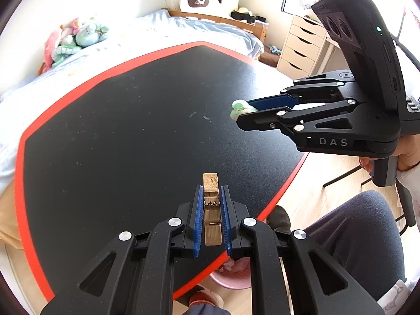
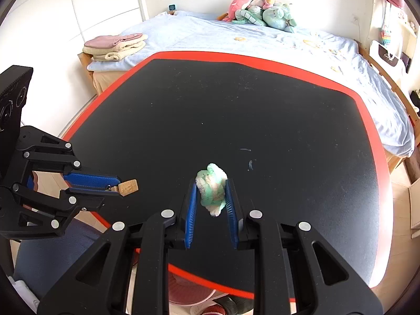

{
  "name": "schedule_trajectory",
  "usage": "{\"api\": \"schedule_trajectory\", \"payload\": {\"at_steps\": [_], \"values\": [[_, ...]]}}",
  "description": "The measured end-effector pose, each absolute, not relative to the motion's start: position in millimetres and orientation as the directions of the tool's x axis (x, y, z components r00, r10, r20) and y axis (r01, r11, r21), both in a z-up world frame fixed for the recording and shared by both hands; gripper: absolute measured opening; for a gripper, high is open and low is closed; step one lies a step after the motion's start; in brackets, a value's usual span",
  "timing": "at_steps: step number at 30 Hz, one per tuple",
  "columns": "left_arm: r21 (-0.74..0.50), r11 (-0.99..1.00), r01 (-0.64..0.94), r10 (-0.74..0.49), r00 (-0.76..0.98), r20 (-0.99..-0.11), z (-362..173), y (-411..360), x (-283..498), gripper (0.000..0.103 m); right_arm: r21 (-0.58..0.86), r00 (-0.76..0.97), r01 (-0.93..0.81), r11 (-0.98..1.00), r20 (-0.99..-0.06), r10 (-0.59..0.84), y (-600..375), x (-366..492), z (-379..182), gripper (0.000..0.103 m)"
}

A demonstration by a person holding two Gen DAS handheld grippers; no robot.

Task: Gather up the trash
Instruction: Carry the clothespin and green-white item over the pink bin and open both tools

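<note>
— While we are looking across the black table (image 2: 262, 110) from left to right, what are we holding on the left side?

— We are gripping a wooden clothespin (image 1: 211, 204) in the left gripper (image 1: 212, 197). Its blue pads (image 1: 198, 218) are pressing on both sides of the pin, and the pin's tip is sticking out past the fingertips. From the right wrist view we are seeing the same left gripper (image 2: 115, 186) hanging over the table's red-edged near-left corner, with the clothespin (image 2: 128, 187) poking out in front.

— And moving rightward?

— We are clamping a crumpled green-and-white wad (image 2: 212, 189) in the right gripper (image 2: 211, 183), between its blue pads (image 2: 190, 204). It is being held above the table, near the front edge. In the left wrist view the right gripper (image 1: 242, 110) is reaching in from the right, with the wad (image 1: 240, 108) bulging at its tips.

— Anything below us?

— We are glimpsing a pink bin (image 1: 233, 275) under the table's near edge. Beyond the table, a bed (image 2: 262, 39) with plush toys (image 2: 262, 10) is lying along the wall.
</note>
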State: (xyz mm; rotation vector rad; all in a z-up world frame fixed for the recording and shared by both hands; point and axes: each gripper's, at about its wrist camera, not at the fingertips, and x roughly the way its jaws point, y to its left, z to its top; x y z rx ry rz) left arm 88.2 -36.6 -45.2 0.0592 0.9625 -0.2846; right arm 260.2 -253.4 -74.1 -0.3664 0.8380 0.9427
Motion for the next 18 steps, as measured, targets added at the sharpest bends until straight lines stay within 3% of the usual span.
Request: {"api": "schedule_trajectory", "payload": {"at_steps": [18], "values": [[-0.099,0.963,0.249,-0.23,0.583,-0.779,-27.3,-57.2,25.9,0.013,0.131,0.308,-0.803,0.582,-0.744,0.593,-322.9,164.2,-62.8,0.021]]}}
